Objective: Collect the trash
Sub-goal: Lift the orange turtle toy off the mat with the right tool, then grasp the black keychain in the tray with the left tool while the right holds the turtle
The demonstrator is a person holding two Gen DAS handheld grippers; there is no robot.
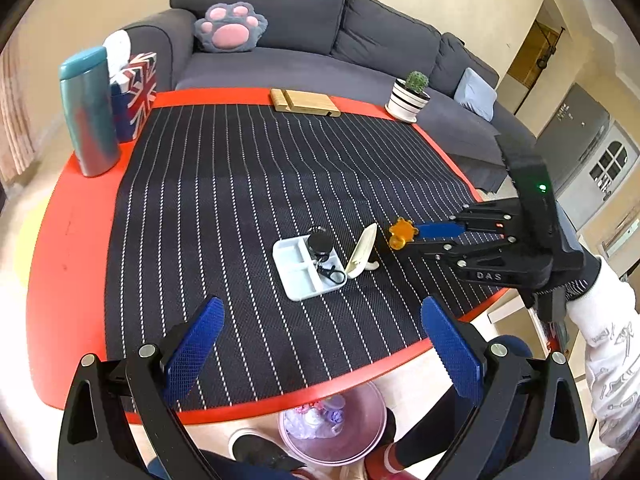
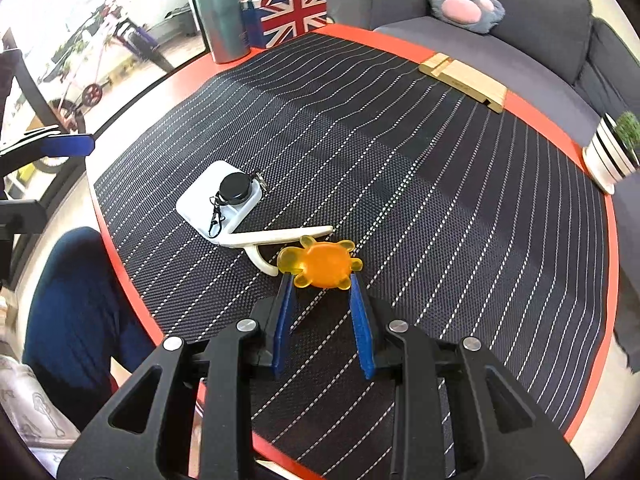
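An orange translucent turtle toy (image 2: pixel 322 263) is gripped between the blue pads of my right gripper (image 2: pixel 322 282), just above the striped mat; it also shows in the left wrist view (image 1: pixel 401 233). Next to it a cream shoehorn-like piece (image 2: pixel 276 238) leans on a white compartment tray (image 2: pixel 200 196) holding a black retractable badge reel (image 2: pixel 235 187). The tray also shows in the left wrist view (image 1: pixel 292 268). My left gripper (image 1: pixel 320 344) is open and empty over the table's near edge, above a clear trash bin (image 1: pixel 334 428) on the floor with wrappers inside.
A red round table (image 1: pixel 68 248) carries a dark striped mat. At its far side stand a teal tumbler (image 1: pixel 90 112), a Union Jack tissue box (image 1: pixel 136 92), a wooden stand (image 1: pixel 304 101) and a potted cactus (image 1: pixel 410 96). A grey sofa (image 1: pixel 320 40) lies behind.
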